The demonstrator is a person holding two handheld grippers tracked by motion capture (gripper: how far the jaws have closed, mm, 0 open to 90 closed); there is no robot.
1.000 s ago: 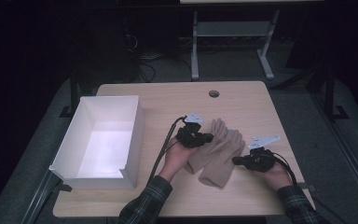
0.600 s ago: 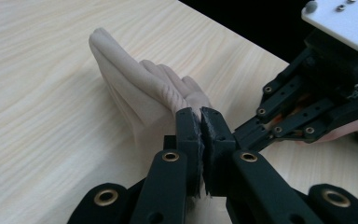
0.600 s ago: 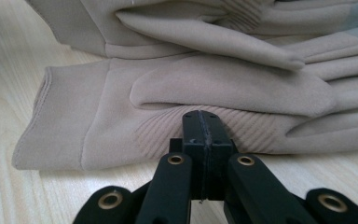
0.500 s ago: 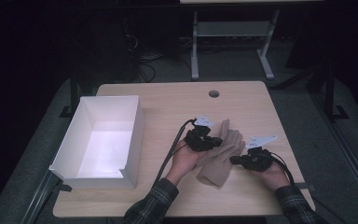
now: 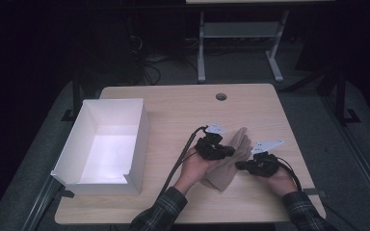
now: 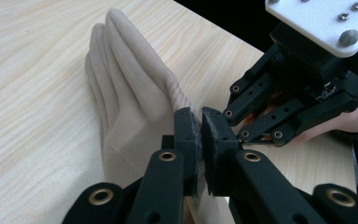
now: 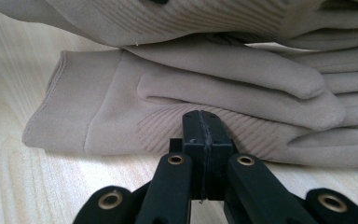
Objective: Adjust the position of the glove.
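Beige gloves (image 5: 230, 159) lie stacked on the wooden counter (image 5: 173, 110), right of the white box (image 5: 107, 139). Left gripper (image 6: 199, 122): fingers pinch the upper glove's edge, having just eased apart slightly. Right gripper (image 7: 204, 126): fingers closed, tips against the lower glove's ribbed cuff.

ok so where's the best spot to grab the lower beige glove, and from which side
Probably the cuff of the lower glove: in the right gripper view it lies flat and bare on the table, while the other glove drapes over its fingers. Come in low from that open cuff end and pinch the hem.
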